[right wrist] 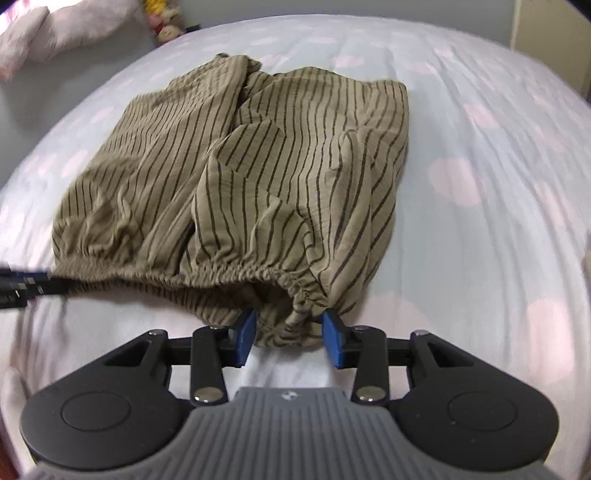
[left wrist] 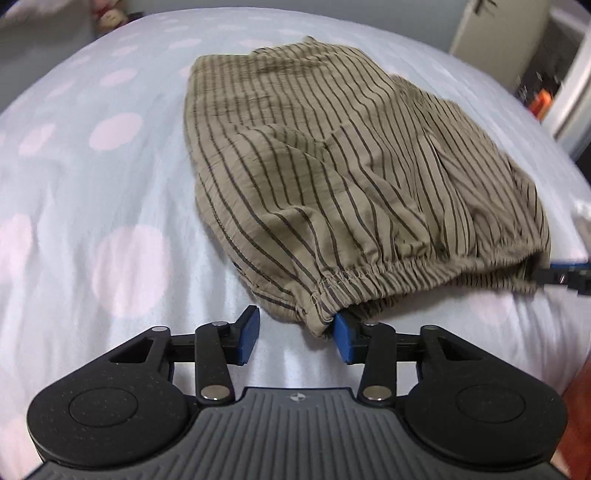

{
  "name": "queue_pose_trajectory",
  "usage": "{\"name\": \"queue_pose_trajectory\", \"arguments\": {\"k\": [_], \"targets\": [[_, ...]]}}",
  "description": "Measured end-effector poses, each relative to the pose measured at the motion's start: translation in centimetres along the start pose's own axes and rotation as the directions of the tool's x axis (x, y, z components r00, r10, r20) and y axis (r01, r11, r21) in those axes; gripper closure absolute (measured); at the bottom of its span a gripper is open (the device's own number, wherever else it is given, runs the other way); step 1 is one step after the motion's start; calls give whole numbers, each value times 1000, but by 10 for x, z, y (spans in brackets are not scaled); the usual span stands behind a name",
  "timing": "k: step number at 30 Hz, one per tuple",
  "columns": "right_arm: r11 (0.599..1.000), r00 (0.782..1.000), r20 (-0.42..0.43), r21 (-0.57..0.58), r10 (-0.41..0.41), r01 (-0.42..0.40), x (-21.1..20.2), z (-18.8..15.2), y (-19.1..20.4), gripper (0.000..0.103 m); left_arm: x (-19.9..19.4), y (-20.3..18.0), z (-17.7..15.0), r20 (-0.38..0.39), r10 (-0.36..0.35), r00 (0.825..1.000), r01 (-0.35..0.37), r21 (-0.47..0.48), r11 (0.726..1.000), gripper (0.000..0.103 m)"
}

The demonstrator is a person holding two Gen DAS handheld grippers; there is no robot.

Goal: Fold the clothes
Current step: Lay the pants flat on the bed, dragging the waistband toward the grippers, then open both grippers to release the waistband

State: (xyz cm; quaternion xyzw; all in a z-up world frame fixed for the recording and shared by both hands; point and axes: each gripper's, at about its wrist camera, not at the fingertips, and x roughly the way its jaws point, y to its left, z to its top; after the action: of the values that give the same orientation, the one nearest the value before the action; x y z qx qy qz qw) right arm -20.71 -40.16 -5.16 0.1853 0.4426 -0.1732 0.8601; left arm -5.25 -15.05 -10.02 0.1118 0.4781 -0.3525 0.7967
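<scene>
Your left hand-held gripper (left wrist: 295, 338) wide apart at the waistband corner of the striped shorts (left wrist: 332, 166), your right hand-held gripper (right wrist: 289, 338) spread around the opposite corner, shorts lying on the dotted bed (left wrist: 92, 203).

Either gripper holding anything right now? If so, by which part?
Nothing clamped. Both sets of jaws stand open at the elastic waistband of the striped shorts: right gripper straddles its bunched corner, left gripper has only one pad touching the other corner.

Polka-dot bedsheet (left wrist: 110, 221), stuffed toy (right wrist: 166, 27)
</scene>
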Motion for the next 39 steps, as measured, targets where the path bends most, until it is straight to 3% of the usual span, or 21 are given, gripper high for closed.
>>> {"name": "queue_pose_trajectory", "arguments": {"k": [3,5,9,14,20,27,33,37,39], "targets": [[999,1000,-14,52,8,-7,7,0,-4,93,4,2,1,13,-5,1000,6,-51,999,88],[996,1000,-23,86,13,-11,12,0,-6,94,3,2,1,16,-7,1000,8,-77,997,96],[999,1000,14,52,14,-14,-7,-2,-2,96,-11,-6,0,-24,21,999,-23,-78,997,98],[996,1000,19,-84,-18,19,-30,-10,16,97,-46,-20,-8,-54,48,997,-50,-28,998,98],[987,1000,-16,-158,5,-8,-57,-16,20,97,-80,-29,-35,-110,50,993,-49,18,999,99],[982,999,-45,-191,5,-14,-75,-23,21,97,-98,-30,-57,-158,22,987,-24,-13,1000,100],[977,997,-71,-215,-11,-5,-57,-13,23,96,-83,-21,-48,-168,11,986,-19,-47,999,100],[974,998,-60,-228,-20,6,-59,-19,29,95,-79,-15,-45,-166,9,986,-21,-68,997,95],[974,998,-50,-228,-23,11,-62,-20,28,92,-83,-13,-44,-164,4,986,-16,-72,997,87]]}}
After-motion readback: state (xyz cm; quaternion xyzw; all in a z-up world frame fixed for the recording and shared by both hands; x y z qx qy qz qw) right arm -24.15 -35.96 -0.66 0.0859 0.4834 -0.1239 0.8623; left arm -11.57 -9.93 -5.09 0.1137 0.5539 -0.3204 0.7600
